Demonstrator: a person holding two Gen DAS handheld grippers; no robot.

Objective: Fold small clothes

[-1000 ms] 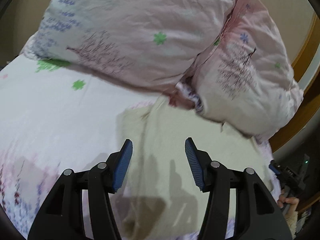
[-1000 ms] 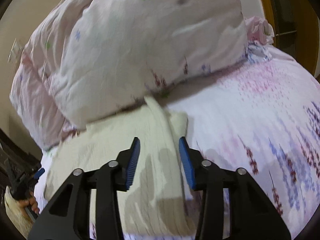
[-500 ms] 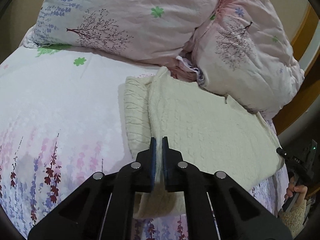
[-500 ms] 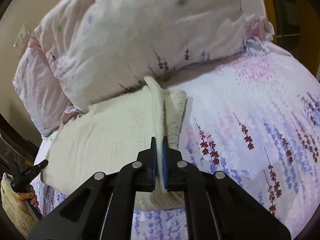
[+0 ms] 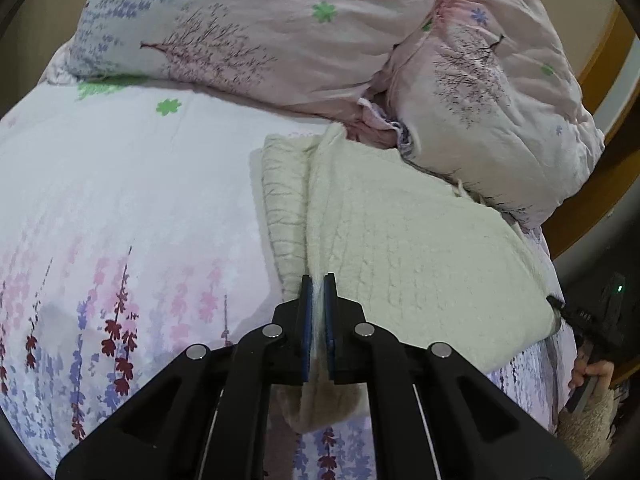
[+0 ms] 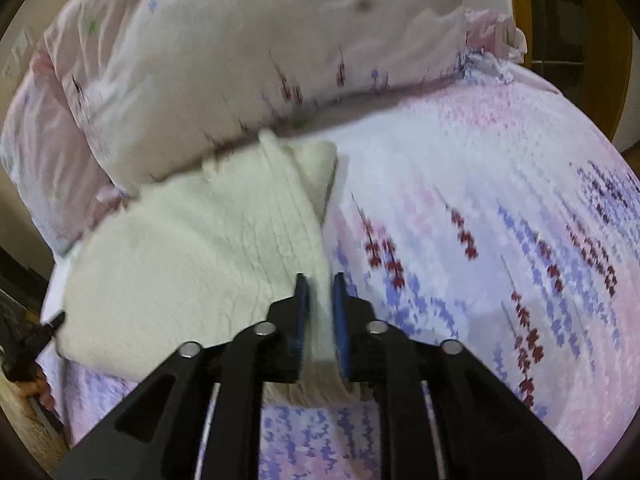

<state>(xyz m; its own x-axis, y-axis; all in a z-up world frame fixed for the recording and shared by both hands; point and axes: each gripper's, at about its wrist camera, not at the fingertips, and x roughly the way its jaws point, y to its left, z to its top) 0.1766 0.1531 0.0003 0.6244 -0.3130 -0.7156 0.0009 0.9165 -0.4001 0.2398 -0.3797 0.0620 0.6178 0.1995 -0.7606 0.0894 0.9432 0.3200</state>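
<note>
A cream knitted garment (image 5: 400, 240) lies partly folded on the floral bed sheet (image 5: 120, 200), its far edge against the pillows. My left gripper (image 5: 319, 280) is shut on the garment's near folded edge. In the right wrist view the same garment (image 6: 200, 248) lies to the left, and my right gripper (image 6: 320, 280) pinches its near edge, with the blue pads (image 6: 340, 320) a small way apart and cloth between them. That view is blurred by motion.
Two large pink floral pillows (image 5: 260, 32) (image 5: 500, 92) lie along the far side of the bed. A wooden bed frame (image 5: 600, 60) stands at the right. A person's hand with a dark device (image 5: 596, 344) is at the bed's right edge.
Both grippers were open over the garment one second ago and closed on its near edge. Since half a second ago the right pads stand slightly wider apart and that view has swung.
</note>
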